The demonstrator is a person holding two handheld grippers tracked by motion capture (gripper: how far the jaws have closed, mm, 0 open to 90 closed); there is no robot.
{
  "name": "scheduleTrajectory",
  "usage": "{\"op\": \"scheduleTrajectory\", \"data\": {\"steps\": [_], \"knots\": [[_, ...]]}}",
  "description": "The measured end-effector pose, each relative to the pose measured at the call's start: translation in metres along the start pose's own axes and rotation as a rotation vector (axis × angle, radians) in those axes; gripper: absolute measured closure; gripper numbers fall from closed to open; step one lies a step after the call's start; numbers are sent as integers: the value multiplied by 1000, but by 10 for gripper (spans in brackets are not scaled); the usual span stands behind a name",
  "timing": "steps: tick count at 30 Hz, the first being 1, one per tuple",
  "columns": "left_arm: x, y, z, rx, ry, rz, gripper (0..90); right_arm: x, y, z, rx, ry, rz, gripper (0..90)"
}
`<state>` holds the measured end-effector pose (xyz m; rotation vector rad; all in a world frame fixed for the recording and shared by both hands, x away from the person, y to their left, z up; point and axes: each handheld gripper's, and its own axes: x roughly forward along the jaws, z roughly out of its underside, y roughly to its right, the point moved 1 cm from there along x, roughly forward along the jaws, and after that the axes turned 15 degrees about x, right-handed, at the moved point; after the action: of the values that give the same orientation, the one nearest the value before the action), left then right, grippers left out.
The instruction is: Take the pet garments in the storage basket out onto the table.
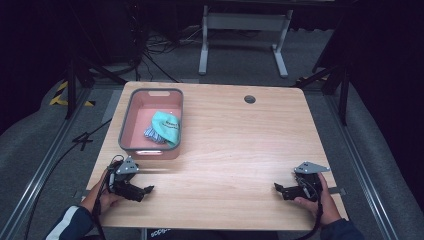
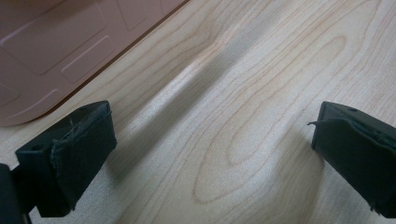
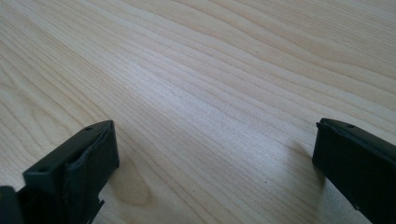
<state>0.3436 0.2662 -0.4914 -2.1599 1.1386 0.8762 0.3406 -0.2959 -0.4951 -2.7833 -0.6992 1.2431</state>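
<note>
Pink bin [image 1: 132, 114], grey rim, holds a teal cloth [image 1: 167, 127] partly covering a blue-white item. Near it, left gripper [image 1: 145, 190] gapes wide; right gripper [image 1: 278, 188], well apart, likewise.

A round hole [image 1: 250, 99] is seen near the far edge of the wooden table [image 1: 240, 150]. Cables [image 1: 155, 47] are strewn on the floor beyond.

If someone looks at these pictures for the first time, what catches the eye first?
The pink bin at the table's far left stands out, with a teal cloth lying inside it. On the near edge of the wooden table, the left claw and the right claw both rest open, holding nothing.
</note>
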Motion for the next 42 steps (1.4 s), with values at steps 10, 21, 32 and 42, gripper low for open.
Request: {"op": "scheduleTrajectory", "data": {"steps": [10,21,32,42], "knots": [[0,0,0,-2,1,5,0,0,0,0,0,0,0,6],[-1,0,0,0,-8,5,4,0,0,0,1,0,1,6],[-11,3,-8,9,-86,-41,155,0,0,0,0,-1,0,6],[-36,9,-17,68,-55,-55,183,0,0,0,1,0,0,6]]}}
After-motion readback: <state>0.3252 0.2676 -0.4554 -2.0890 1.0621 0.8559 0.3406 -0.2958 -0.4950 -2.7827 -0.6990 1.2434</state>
